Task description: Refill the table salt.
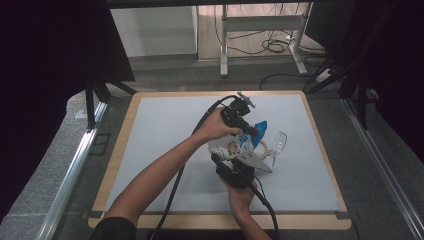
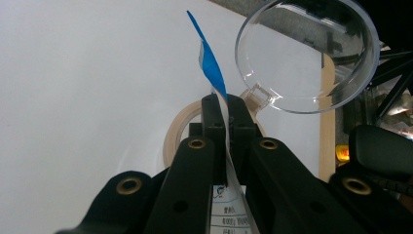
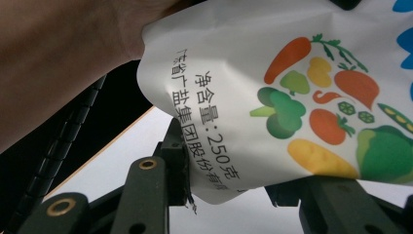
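Note:
A white bag [image 1: 232, 146] printed with vegetables and a blue top edge [image 1: 261, 127] hangs above the table's middle between both grippers. My left gripper [image 1: 254, 132] reaches in from the left and is shut on the bag's thin blue top [image 2: 210, 61]; its jaws [image 2: 223, 105] pinch the flat film. My right gripper [image 1: 226, 158] points up from below. The bag's lower corner [image 3: 272, 97] sits between its jaws [image 3: 234, 171], pressed at the left pad [image 3: 177, 161]. A clear glass [image 1: 278, 142] lies tilted just right of the bag, its round bowl [image 2: 307, 53] close beyond the left jaws.
A beige ring [image 2: 171, 136] sits on the white mat [image 1: 165, 130] behind the left jaws, by the glass's stem. The wooden table edge [image 1: 120, 150] frames the mat. Metal rails, a desk frame and cables stand on the floor beyond.

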`<state>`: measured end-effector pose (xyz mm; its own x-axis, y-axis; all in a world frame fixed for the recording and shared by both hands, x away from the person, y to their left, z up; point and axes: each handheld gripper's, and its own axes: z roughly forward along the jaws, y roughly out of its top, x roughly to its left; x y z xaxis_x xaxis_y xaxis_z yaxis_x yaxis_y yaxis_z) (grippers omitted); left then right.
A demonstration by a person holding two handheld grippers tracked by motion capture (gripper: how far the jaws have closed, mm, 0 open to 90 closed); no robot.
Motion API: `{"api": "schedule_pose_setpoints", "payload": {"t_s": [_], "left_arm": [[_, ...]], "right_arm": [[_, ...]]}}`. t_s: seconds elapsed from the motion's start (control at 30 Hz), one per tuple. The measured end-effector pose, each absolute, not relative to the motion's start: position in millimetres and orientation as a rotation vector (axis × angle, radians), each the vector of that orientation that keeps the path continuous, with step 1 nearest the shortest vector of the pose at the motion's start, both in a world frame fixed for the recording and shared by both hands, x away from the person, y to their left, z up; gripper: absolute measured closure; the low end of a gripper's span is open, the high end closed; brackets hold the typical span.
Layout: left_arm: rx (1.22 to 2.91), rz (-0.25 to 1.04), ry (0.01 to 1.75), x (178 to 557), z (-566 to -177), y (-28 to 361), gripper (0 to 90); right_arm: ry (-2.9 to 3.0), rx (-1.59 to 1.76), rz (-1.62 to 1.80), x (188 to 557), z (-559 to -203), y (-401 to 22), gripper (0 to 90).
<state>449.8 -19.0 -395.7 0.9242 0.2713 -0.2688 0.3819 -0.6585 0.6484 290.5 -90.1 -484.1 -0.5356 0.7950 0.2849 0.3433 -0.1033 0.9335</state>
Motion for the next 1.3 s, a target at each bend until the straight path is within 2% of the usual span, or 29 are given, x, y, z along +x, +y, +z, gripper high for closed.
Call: {"api": "schedule_pose_setpoints", "payload": {"t_s": [1.3], "left_arm": [[2.329,-0.184,0.473,450.6,-398.9,-17.9,89.8]], "right_arm": [[1.811,1.25,1.676,292.6,-486.3,-89.1,60.0]]}}
